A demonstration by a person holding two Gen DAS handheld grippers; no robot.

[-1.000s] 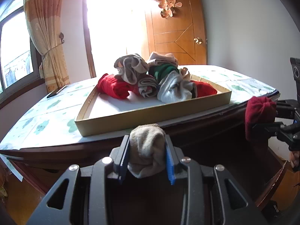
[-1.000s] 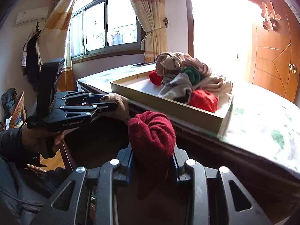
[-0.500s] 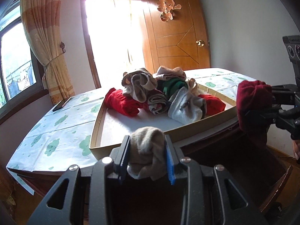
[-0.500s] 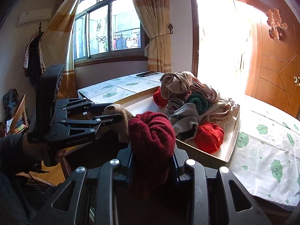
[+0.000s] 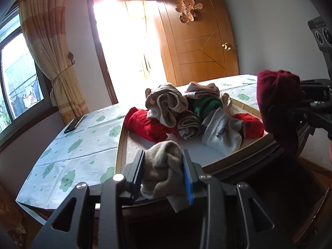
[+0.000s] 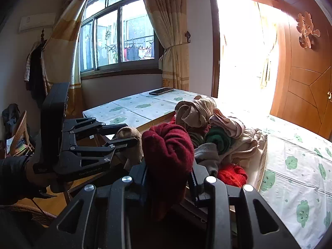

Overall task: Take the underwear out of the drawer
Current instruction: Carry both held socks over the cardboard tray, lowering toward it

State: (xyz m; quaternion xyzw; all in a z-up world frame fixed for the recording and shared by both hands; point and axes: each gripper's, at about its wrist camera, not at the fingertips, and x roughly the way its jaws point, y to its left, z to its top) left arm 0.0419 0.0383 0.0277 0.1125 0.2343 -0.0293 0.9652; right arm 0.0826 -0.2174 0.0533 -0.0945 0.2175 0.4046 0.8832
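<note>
My left gripper [image 5: 162, 155] is shut on a rolled beige garment [image 5: 160, 168] and hangs just in front of the near rim of a shallow cardboard tray [image 5: 119, 145]. My right gripper [image 6: 169, 166] is shut on a rolled dark red garment [image 6: 168, 149] at the tray's right corner. Each gripper shows in the other's view: the right gripper [image 5: 277, 101] with its dark red garment [image 5: 276, 87], and the left gripper [image 6: 129, 133] held by a hand in a dark sleeve. A pile of rolled garments [image 5: 186, 112] in red, green, grey and beige fills the tray. Below the table edge lies a dark drawer cavity [image 5: 259, 197].
The tray sits on a table with a cloud-print cloth [image 5: 78, 145]. A black phone [image 5: 73, 124] lies at its far left corner. A wicker chair [image 6: 19, 132] stands by the left wall. A window, tied curtains and a wooden door [image 5: 203, 47] lie behind.
Both grippers have risen and moved toward the tray, each still holding its garment. The table top and tray now show from higher up, and the dark red garment sits higher on the right.
</note>
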